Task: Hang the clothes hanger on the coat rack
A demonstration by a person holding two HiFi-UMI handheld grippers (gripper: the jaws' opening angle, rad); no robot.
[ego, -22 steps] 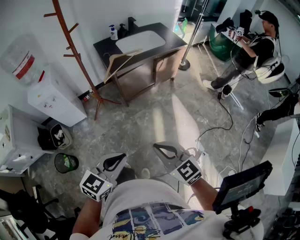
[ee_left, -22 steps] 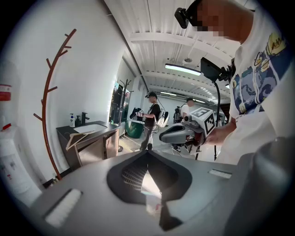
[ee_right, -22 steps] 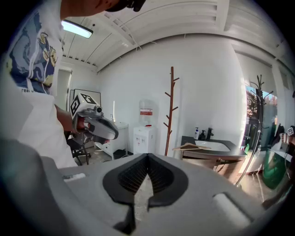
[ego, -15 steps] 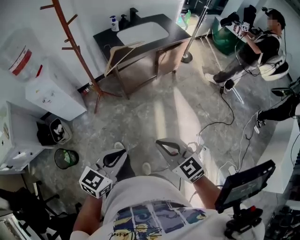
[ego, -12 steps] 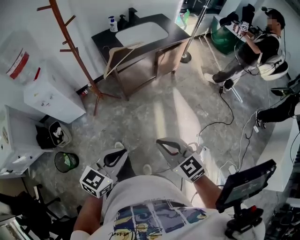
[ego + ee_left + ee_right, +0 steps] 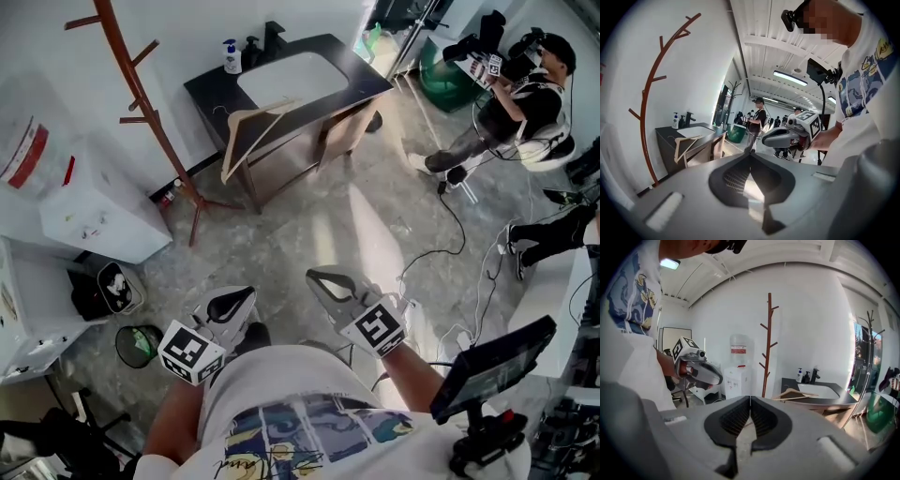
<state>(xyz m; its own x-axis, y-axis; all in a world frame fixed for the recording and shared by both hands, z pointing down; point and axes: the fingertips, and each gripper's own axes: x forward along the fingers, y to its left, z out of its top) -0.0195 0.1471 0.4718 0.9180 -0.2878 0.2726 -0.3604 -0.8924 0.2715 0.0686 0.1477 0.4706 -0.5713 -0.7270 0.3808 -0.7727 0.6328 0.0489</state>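
Note:
A pale wooden clothes hanger (image 6: pixel 255 129) lies on the front left edge of a dark sink counter (image 6: pixel 217 86) across the room; it also shows in the left gripper view (image 6: pixel 686 143) and the right gripper view (image 6: pixel 793 394). A red-brown wooden coat rack (image 6: pixel 141 105) with bare pegs stands left of the counter, near the wall (image 6: pixel 768 341). My left gripper (image 6: pixel 242 297) and right gripper (image 6: pixel 319 277) are held close to my body, far from both. Each has its jaws shut with nothing between them.
A white water dispenser (image 6: pixel 80 211) stands left of the rack, with a black bin (image 6: pixel 138 343) and a bag (image 6: pixel 105 286) on the floor near it. Cables (image 6: pixel 455 234) trail across the floor at right, where a seated person (image 6: pixel 511 98) works. A tripod-mounted screen (image 6: pixel 487 366) stands at lower right.
The view has shifted slightly, and the counter and rack sit a little differently in frame. Both grippers stay shut and near my body; the right one has edged slightly left.

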